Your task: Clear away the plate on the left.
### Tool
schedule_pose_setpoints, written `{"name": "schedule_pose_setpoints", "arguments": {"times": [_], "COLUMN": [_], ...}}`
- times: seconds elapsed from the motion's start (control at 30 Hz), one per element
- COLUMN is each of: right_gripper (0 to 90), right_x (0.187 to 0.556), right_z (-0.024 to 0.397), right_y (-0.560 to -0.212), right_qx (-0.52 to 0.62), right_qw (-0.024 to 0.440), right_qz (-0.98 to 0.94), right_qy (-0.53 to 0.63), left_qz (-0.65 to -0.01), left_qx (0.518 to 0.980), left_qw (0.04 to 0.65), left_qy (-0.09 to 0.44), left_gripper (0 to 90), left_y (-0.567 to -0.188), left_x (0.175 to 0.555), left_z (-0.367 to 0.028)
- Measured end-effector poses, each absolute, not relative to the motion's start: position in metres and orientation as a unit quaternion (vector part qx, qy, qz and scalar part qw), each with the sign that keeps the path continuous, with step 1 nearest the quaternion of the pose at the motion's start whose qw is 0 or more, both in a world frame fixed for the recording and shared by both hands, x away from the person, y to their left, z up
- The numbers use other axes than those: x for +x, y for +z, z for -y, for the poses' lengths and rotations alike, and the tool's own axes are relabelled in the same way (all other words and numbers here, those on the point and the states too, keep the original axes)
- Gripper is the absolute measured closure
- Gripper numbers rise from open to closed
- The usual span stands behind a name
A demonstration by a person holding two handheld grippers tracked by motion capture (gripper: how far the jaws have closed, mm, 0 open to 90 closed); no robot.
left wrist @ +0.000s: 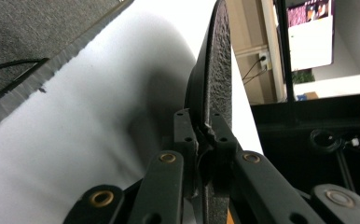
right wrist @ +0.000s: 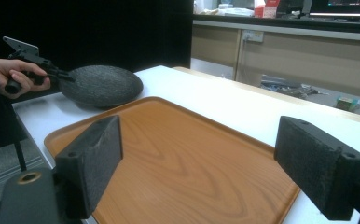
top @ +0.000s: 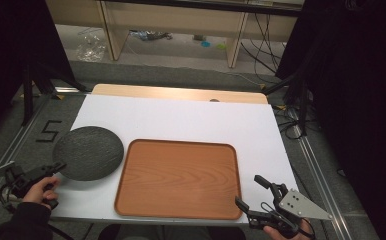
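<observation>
Near the counter's left edge, left gripper (top: 56,169) jaws clamp the dark, rough-textured round plate's (top: 88,152) rim; right gripper (top: 253,192) jaws gape empty.

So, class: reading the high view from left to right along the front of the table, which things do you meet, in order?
left gripper → dark round plate → wooden tray → right gripper
</observation>
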State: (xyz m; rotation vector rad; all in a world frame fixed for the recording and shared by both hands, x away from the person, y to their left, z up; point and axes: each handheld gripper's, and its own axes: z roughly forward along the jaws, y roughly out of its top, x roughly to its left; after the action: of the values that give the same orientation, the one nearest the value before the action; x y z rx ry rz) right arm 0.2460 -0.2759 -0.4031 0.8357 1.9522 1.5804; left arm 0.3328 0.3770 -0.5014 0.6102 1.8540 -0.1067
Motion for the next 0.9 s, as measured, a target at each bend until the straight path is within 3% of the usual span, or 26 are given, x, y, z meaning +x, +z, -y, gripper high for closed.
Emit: {"name": "schedule_pose_setpoints", "arguments": {"times": [0.07,0.47,0.9], "right_gripper": [16.5,16.5,16.4], "right_x": [0.246,0.246,0.248], "right_z": [0.276,0.276,0.277], "right_y": [-0.403,-0.403,-0.403], "right_qx": [0.307,0.306,0.298], "right_qw": [0.245,0.244,0.249], "right_qz": [-0.715,-0.714,-0.716], "right_qy": [0.579,0.580,0.579], "left_qz": [-0.788,-0.751,-0.729], "left_qx": [0.242,0.244,0.301], "left_qw": [0.564,0.608,0.603], "left_qy": [-0.054,-0.085,-0.122], "left_gripper": [85.3,85.2,84.6], "left_y": [-0.500,-0.485,-0.477], "left_x": [0.332,0.329,0.335], "left_z": [-0.377,-0.365,-0.332]}}
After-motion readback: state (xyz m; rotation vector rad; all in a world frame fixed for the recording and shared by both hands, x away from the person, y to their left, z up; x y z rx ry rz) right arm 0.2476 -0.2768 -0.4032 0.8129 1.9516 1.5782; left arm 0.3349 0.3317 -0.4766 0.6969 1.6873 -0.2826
